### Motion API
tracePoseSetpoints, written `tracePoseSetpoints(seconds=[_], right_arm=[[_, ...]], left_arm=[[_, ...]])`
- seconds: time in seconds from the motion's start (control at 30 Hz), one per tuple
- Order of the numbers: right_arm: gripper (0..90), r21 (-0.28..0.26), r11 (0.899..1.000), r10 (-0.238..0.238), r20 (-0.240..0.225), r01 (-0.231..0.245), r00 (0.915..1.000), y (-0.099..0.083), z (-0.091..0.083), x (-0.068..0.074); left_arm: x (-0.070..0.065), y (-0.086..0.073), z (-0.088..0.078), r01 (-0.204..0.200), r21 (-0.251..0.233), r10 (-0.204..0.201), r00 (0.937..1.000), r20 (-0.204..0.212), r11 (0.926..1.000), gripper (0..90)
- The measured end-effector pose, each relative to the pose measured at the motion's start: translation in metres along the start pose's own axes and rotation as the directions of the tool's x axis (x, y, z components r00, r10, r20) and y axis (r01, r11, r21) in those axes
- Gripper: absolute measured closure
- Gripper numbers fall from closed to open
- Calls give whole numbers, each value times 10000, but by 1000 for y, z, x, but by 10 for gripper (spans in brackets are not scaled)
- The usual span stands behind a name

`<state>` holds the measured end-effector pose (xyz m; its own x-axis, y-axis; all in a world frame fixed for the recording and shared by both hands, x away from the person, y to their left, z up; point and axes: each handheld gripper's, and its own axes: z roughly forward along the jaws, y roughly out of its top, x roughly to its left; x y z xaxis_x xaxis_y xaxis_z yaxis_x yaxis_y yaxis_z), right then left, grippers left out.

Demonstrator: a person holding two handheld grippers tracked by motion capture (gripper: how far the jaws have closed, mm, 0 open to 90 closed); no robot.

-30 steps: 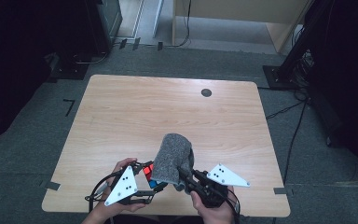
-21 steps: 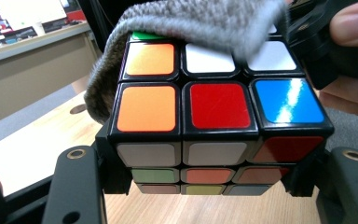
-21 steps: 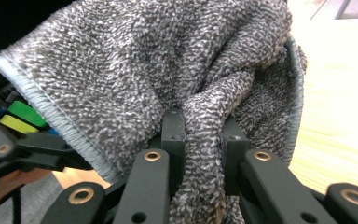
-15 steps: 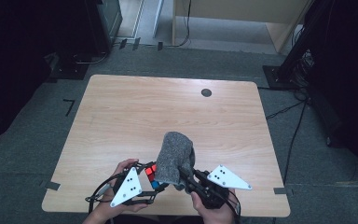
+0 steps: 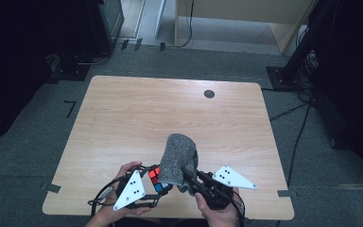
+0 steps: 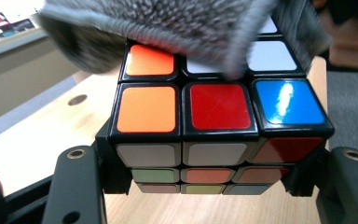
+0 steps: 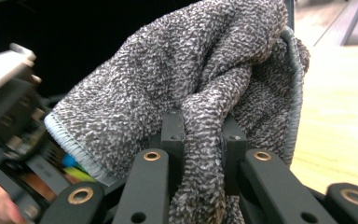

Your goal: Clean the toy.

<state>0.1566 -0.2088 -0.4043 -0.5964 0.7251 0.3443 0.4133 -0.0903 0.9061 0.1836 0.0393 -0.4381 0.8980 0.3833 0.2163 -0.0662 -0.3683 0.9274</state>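
A scrambled puzzle cube (image 6: 219,121) with orange, red, blue and white stickers sits clamped between the jaws of my left gripper (image 6: 209,177), near the table's front edge (image 5: 157,179). A grey knitted cloth (image 7: 200,79) is pinched in my right gripper (image 7: 200,140), which is shut on a fold of it. The cloth (image 5: 178,158) drapes over the cube's far upper face, and its hem (image 6: 168,23) covers the top row of stickers. The left gripper (image 5: 152,185) and right gripper (image 5: 189,177) face each other closely.
The wooden table (image 5: 170,113) has a dark round hole (image 5: 209,93) near its far right. Grey carpet surrounds it, with black stands and cables on the floor at the back and right. Tape marks (image 5: 52,187) sit at the table's front corners.
The cloth has shifted slightly over the cube; both hands stay close together near the front edge with no clear move.
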Motion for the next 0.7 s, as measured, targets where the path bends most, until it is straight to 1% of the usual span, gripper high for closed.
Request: tracePoseSetpoints(seconds=[0.07, 0.13, 0.2, 0.27, 0.3, 0.33, 0.4, 0.47, 0.53, 0.57, 0.6, 0.63, 0.67, 0.7], right_arm=[[782, 168, 9998, -74, -12, 74, 10000, -2, 3, 1], [782, 257, 9995, 173, 35, -174, 9998, -7, 7, -3], [782, 942, 9947, 407, 138, -419, 9991, -13, 13, -13], [781, 1278, 9910, 355, 348, -396, 9988, -15, 16, -17], [781, 1307, 9906, 354, 369, -399, 9987, -15, 15, -19], [781, 1181, 9920, 394, 373, -435, 9985, -14, 14, -19], [781, 679, 9968, 388, 337, -411, 9987, -8, 7, -17], [781, 163, 9996, 208, 144, -210, 9997, -2, 1, -11], [781, -103, 9999, 31, -75, -32, 10000, 1, -2, -4], [781, -11, 9999, -116, -191, 116, 9998, 1, -1, -2], [783, 204, 9996, -183, -225, 187, 9996, -2, 3, 1], [783, 131, 9999, -101, -124, 103, 9999, -5, 5, 1], [784, 145, 9998, 133, -84, -131, 9999, -9, 7, -2], [784, 438, 9987, 261, 13, -261, 9997, -13, 10, -6]], left_arm=[[-3, 2, 1, -92, 15, 92, 9999, 58, 10000, 341], [-3, 3, 0, -125, 33, 125, 9999, 56, 9999, 341], [-1, 3, -3, -9, -94, 10, 10000, 70, 10000, 341], [3, 4, -5, 163, -332, -161, 9998, 66, 9993, 342], [4, 4, -6, 196, -351, -194, 9998, 61, 9992, 341], [5, 3, -6, 172, -285, -171, 9998, 63, 9994, 342], [5, 2, -5, 86, -132, -85, 10000, 43, 9999, 342], [3, 0, -2, 66, 3, -66, 9999, 109, 10000, 342], [0, 0, 0, 33, 13, -34, 9998, 206, 10000, 342], [-2, 1, 1, 0, -3, 0, 9997, 261, 10000, 342], [-2, 2, 1, -26, 78, 25, 9998, 199, 10000, 341], [-2, 1, 2, -70, 224, 67, 9999, 145, 9997, 341], [-1, 0, 1, -35, 273, 31, 9999, 166, 9996, 341], [-1, 0, 0, 35, 189, -39, 9998, 201, 9998, 341]])
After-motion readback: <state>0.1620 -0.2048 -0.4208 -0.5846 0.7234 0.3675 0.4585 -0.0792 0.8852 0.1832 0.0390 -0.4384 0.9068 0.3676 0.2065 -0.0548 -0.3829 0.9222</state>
